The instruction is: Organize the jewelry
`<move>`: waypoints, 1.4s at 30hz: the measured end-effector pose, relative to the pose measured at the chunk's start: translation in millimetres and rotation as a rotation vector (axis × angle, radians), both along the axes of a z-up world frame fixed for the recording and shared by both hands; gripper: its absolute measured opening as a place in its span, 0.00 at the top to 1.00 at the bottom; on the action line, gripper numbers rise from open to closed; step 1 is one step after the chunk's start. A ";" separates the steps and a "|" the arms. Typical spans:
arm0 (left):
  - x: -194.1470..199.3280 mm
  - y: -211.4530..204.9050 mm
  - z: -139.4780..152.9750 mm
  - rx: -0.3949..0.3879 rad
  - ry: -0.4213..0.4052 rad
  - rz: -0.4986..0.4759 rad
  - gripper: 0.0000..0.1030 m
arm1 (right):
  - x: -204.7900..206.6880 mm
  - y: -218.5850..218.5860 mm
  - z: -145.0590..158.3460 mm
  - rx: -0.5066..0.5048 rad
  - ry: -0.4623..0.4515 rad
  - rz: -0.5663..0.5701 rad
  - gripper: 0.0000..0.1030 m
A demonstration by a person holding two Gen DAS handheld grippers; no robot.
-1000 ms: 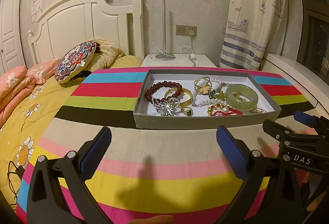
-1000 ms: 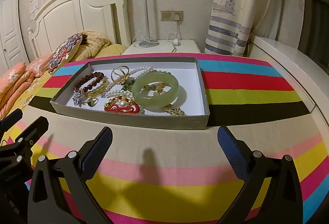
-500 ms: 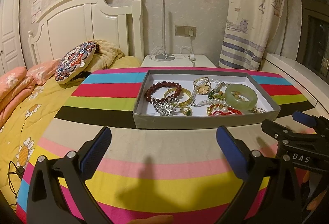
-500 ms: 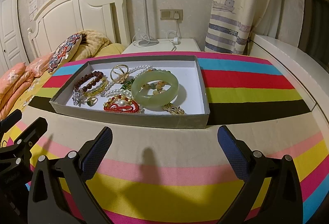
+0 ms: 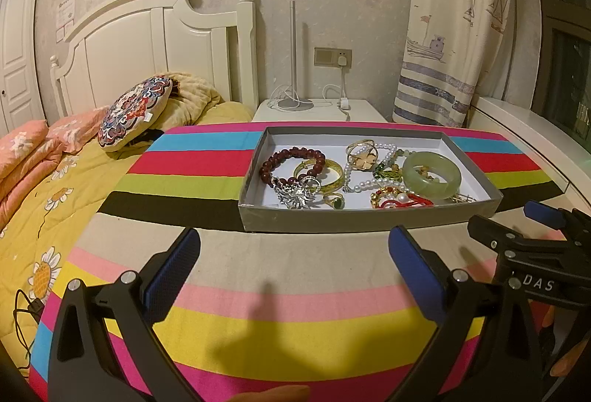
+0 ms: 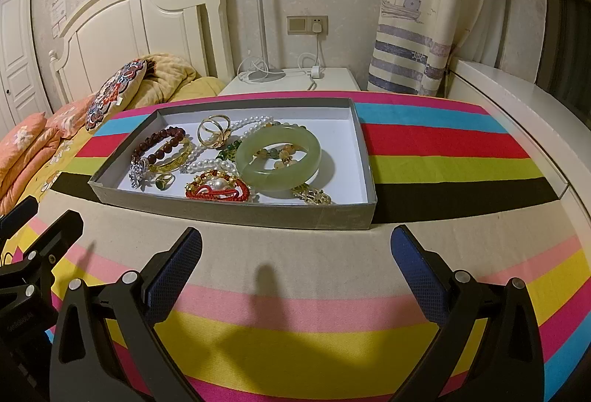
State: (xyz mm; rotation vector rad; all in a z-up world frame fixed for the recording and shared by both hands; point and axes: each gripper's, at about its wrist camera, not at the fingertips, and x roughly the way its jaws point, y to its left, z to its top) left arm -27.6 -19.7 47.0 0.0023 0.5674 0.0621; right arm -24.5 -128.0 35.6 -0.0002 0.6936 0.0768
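**Jewelry tray, both tools idle**

Your left tool [image 5: 293, 254] and right tool [image 6: 295, 254] gape wide, empty, near the grey tray [image 6: 236, 213] on the striped surface [image 6: 443, 158]. The jade bangle [image 6: 277, 162] lies inside among the beads. "DAS" reads on the right tool's body.

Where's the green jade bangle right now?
In both wrist views the green jade bangle lies in the grey tray, right of the pearl strand and behind the red knot piece.
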 end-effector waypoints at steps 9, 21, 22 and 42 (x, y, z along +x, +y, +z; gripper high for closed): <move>0.0 -1.2 -0.1 -0.001 0.000 0.000 0.02 | 0.0 0.0 0.3 0.001 0.001 0.000 0.05; -2.0 -0.7 3.1 0.011 -0.013 0.005 0.02 | 0.2 -0.1 0.8 0.001 0.002 0.000 0.05; -2.0 -1.2 3.5 0.013 -0.015 0.006 0.02 | 0.0 -0.1 0.8 0.001 0.001 0.001 0.05; -0.1 -12.6 -21.0 0.059 0.250 -0.073 0.02 | -16.1 13.8 -9.0 -0.061 0.128 0.056 0.05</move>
